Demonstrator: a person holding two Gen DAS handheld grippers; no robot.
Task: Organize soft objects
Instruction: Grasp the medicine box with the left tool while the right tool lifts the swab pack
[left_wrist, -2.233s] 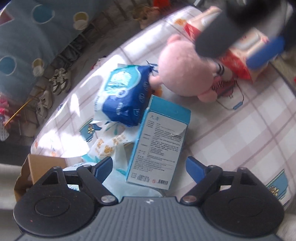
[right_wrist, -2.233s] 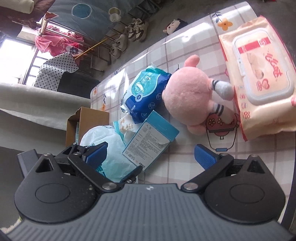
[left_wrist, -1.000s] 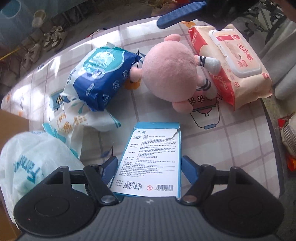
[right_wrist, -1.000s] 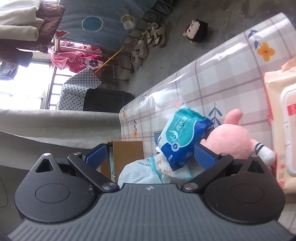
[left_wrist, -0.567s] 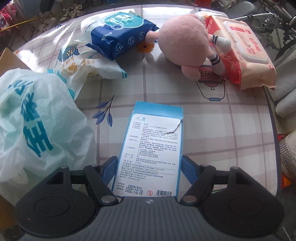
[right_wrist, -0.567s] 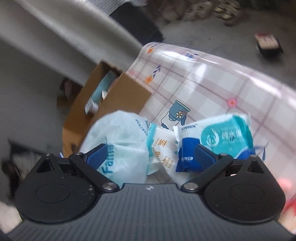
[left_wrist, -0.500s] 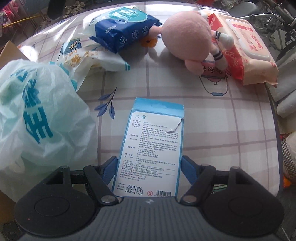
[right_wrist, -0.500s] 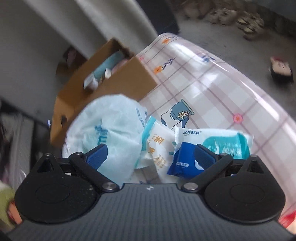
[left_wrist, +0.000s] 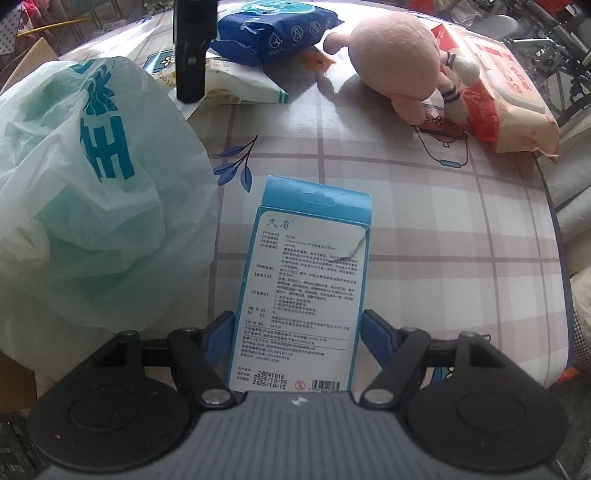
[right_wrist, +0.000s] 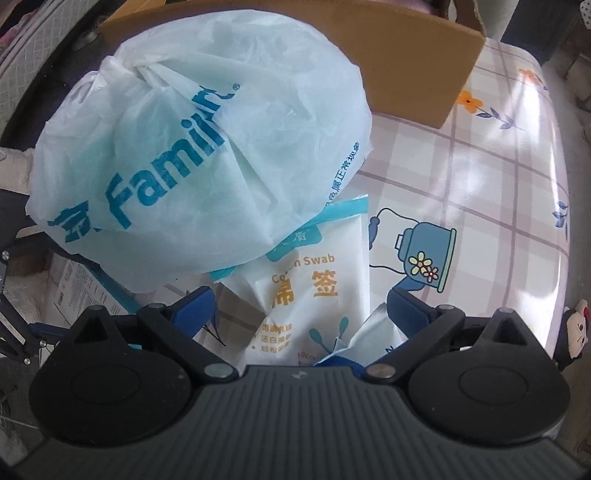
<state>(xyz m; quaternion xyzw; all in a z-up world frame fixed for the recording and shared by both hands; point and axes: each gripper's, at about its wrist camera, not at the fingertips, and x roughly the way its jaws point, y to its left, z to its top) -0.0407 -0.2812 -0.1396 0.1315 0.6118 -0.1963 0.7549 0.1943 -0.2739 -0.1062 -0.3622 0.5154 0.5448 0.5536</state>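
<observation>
Blue-and-white box (left_wrist: 306, 291) sits printed side up between the left gripper (left_wrist: 297, 325) fingers. Knotted white plastic bag (right_wrist: 199, 155) bulges ahead of the right gripper (right_wrist: 299, 306), overlapping the cotton swab pack (right_wrist: 314, 295) between its fingers. Pink plush (left_wrist: 399, 62) lies far ahead.

Bright daylight, glare on the glossy tablecloth (right_wrist: 517, 155) — soft shadows, sharp focus, fisheye-bent edges

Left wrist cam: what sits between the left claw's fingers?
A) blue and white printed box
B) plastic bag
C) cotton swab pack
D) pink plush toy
A: the blue and white printed box lies between the left claw fingers, its barcode end nearest the camera.
</observation>
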